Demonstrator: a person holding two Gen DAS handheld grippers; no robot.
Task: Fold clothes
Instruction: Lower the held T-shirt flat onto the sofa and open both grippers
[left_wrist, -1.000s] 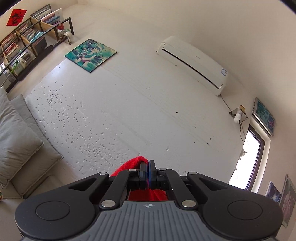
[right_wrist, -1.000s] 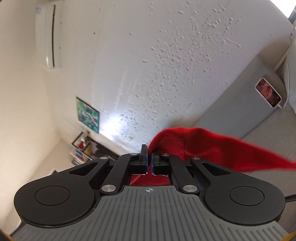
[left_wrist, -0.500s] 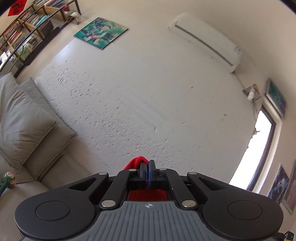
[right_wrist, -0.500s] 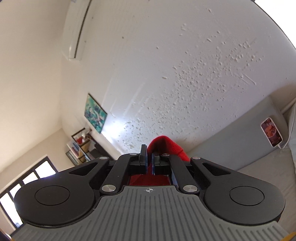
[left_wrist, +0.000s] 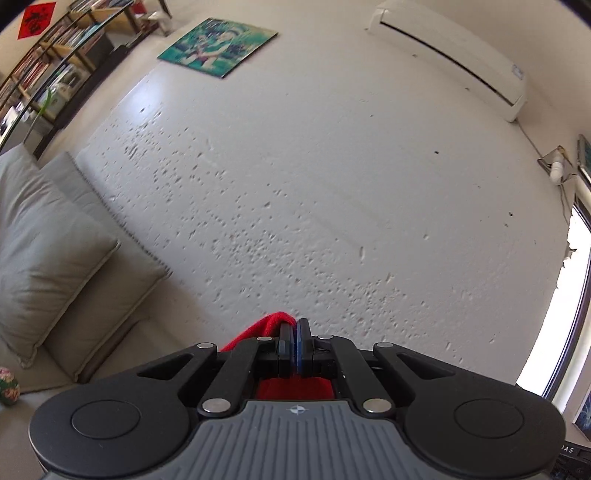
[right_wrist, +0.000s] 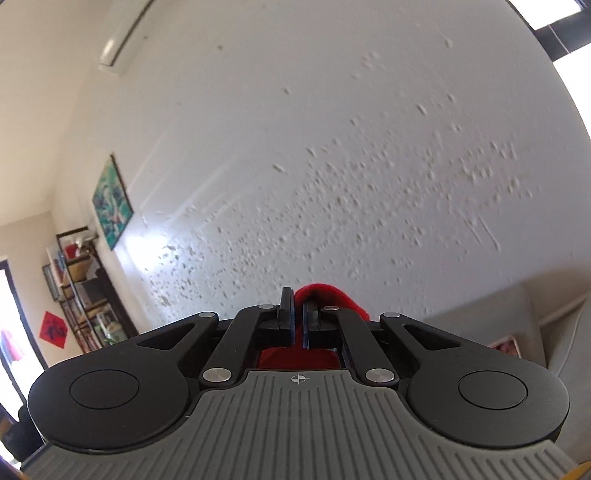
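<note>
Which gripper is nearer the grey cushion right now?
Left. The left gripper, shut on the red cloth, has the cushion close on its left. The right gripper faces wall; no cushion shows in its view.

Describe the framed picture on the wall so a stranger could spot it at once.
Start at the pitted white wall behind the grey sofa cushions. Between the bookshelf and the air conditioner hangs the picture, the only teal-green thing on that wall.
</note>
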